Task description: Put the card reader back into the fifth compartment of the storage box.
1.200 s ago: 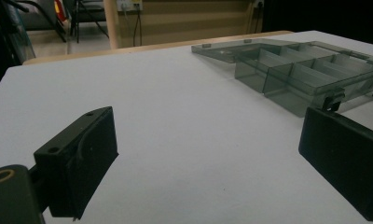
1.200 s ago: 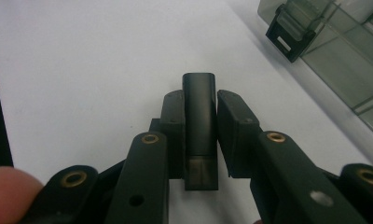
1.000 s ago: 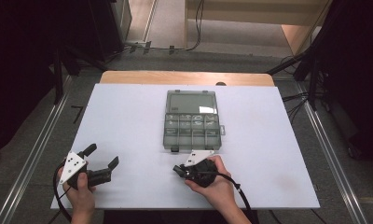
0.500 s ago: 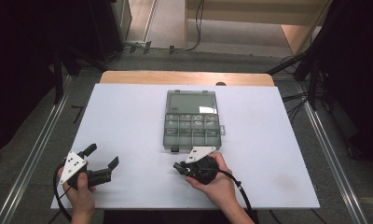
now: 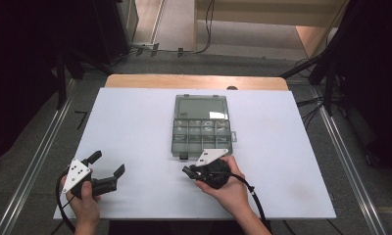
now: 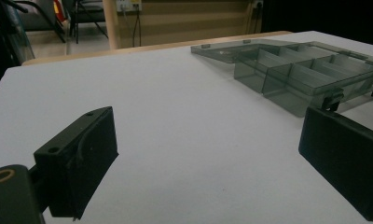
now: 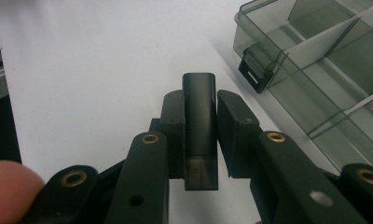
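A smoky clear compartment box (image 5: 202, 126) lies open in the middle of the white table, its lid flat behind it. My right gripper (image 5: 188, 171) rests just in front of the box's near left corner, pointing left. Its jaws are shut on a small dark rectangular block (image 7: 199, 125) that sticks out past the fingertips. The box (image 7: 324, 70) and its black latch (image 7: 251, 67) sit to the right in the right gripper view. My left gripper (image 5: 107, 164) lies at the table's near left with its jaws wide apart and nothing between them. The box (image 6: 306, 77) shows far right in the left gripper view.
The white table (image 5: 135, 127) has a wooden strip (image 5: 194, 81) along its far edge. Metal rails (image 5: 35, 161) run along the floor on both sides. A black cable (image 5: 253, 196) trails from the right gripper toward the near edge.
The right gripper has shifted slightly with the hand near the box's front corner. The left gripper has stayed where it was.
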{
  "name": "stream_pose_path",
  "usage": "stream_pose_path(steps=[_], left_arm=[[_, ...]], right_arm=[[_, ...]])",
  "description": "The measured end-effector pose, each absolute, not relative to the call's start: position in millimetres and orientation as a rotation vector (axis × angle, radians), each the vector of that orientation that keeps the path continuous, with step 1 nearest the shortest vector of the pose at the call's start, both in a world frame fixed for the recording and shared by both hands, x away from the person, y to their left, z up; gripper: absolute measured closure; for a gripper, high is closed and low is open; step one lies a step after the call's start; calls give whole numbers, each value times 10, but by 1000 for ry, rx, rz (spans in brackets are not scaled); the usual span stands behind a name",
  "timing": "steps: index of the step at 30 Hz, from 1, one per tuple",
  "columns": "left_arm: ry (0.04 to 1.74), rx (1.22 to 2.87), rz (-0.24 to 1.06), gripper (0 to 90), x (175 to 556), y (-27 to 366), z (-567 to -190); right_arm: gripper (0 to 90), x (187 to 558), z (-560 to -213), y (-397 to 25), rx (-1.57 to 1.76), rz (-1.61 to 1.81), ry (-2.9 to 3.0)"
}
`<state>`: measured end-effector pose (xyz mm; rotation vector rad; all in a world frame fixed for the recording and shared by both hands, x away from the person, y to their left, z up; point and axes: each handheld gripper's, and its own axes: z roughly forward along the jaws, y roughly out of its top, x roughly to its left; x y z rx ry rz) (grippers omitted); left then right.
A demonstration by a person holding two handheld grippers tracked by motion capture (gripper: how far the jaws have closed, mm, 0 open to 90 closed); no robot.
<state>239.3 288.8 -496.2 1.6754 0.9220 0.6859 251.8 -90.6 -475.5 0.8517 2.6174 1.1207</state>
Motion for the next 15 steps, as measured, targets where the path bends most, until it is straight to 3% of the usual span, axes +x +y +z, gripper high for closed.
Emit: stream_pose_path(steps=[15], left_arm=[[922,1674,685,43,2393,2889,-4962]], right_arm=[[712,2578,-4684,-907,847,1120,2612]])
